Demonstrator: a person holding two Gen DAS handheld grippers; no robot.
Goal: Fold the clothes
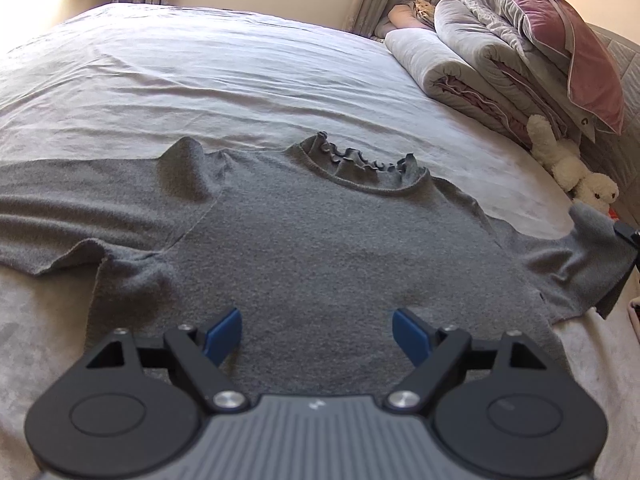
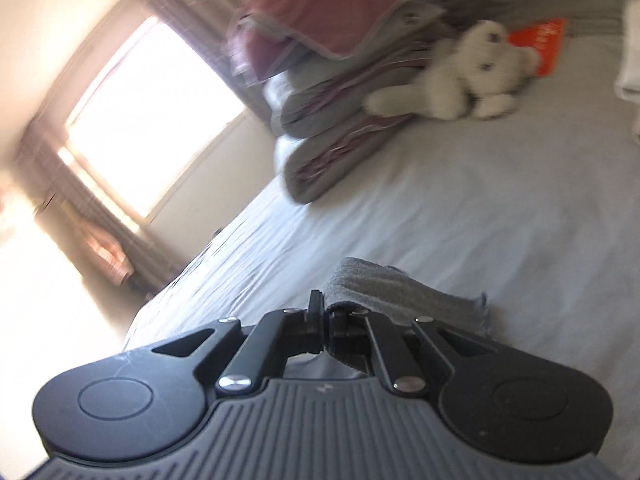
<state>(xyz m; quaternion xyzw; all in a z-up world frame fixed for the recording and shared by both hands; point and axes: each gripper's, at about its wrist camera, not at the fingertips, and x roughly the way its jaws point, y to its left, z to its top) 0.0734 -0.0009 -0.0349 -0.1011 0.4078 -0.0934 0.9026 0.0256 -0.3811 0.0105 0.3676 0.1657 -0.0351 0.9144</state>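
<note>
A grey knit sweater (image 1: 320,240) with a ruffled collar (image 1: 360,162) lies spread flat on the bed, collar away from me, one sleeve (image 1: 60,208) stretched out to the left. My left gripper (image 1: 317,334) hovers over the sweater's lower body, jaws wide open, nothing between its blue pads (image 1: 224,336). At the right edge of the left wrist view, the other sleeve (image 1: 580,252) is lifted off the bed by my right gripper (image 1: 630,240). In the blurred right wrist view, the right gripper (image 2: 324,308) is shut on that grey sleeve (image 2: 396,292), which drapes to the right.
The bed sheet (image 1: 200,72) is pale and wrinkled. Folded quilts (image 1: 460,60) and a mauve pillow (image 1: 560,28) are stacked at the far right, with a white plush toy (image 1: 568,164) beside them. An orange item (image 2: 544,44) lies behind the toy. A curtained window (image 2: 152,120) is beyond the bed.
</note>
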